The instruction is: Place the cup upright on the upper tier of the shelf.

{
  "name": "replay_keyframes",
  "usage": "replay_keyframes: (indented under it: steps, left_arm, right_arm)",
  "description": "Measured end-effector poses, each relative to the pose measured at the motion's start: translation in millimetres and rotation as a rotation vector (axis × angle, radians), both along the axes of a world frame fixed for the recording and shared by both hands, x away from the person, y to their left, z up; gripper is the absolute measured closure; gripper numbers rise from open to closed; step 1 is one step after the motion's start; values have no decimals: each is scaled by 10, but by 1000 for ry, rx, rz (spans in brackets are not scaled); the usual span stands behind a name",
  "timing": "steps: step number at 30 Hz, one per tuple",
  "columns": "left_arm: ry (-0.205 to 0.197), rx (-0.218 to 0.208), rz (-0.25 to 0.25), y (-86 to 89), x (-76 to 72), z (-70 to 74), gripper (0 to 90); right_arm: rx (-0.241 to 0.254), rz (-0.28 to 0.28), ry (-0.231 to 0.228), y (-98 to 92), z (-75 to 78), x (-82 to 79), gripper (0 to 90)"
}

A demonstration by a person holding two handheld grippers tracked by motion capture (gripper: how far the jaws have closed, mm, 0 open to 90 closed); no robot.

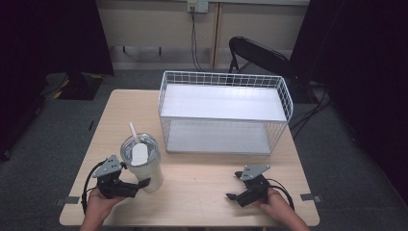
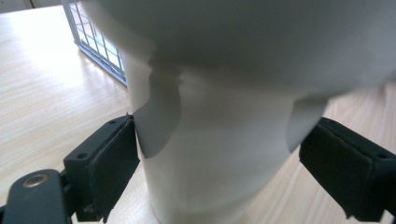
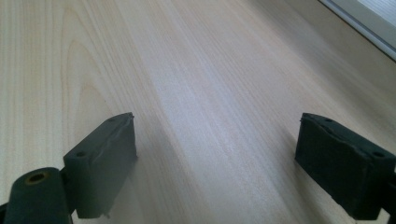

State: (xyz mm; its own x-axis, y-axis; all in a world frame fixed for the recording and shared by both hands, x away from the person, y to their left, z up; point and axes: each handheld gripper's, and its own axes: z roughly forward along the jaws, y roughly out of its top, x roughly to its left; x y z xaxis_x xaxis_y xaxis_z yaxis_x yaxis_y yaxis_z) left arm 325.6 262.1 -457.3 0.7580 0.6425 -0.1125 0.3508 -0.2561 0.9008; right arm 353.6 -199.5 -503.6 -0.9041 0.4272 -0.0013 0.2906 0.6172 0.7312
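Observation:
A cream tumbler [image 1: 145, 169] with a clear lid and a white straw [image 1: 133, 131] stands upright at the front left of the wooden table [image 1: 202, 202]. My left gripper [image 1: 139, 185] is open, its jaws on either side of the tumbler's lower body. In the left gripper view the tumbler [image 2: 219, 116] stands between the black pads [image 2: 112, 163], with the left pad at its wall and the right pad a little apart. My right gripper [image 1: 234, 186] is open near the front right of the table. Only bare wood lies between its jaws [image 3: 217, 154].
A white wire shelf basket [image 1: 223, 113] with two levels takes up the back middle and right of the table; its corner [image 2: 98, 42] shows behind the tumbler. A black chair [image 1: 255, 53] stands on the floor beyond the table.

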Motion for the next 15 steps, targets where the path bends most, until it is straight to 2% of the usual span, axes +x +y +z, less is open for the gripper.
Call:
replay_keyframes:
  steps: [15]
  left_arm:
    - [-48, -24, 12, -78, 48, 3, 74]
  right_arm:
    - [0, -2, 0, -1, 0, -2, 119]
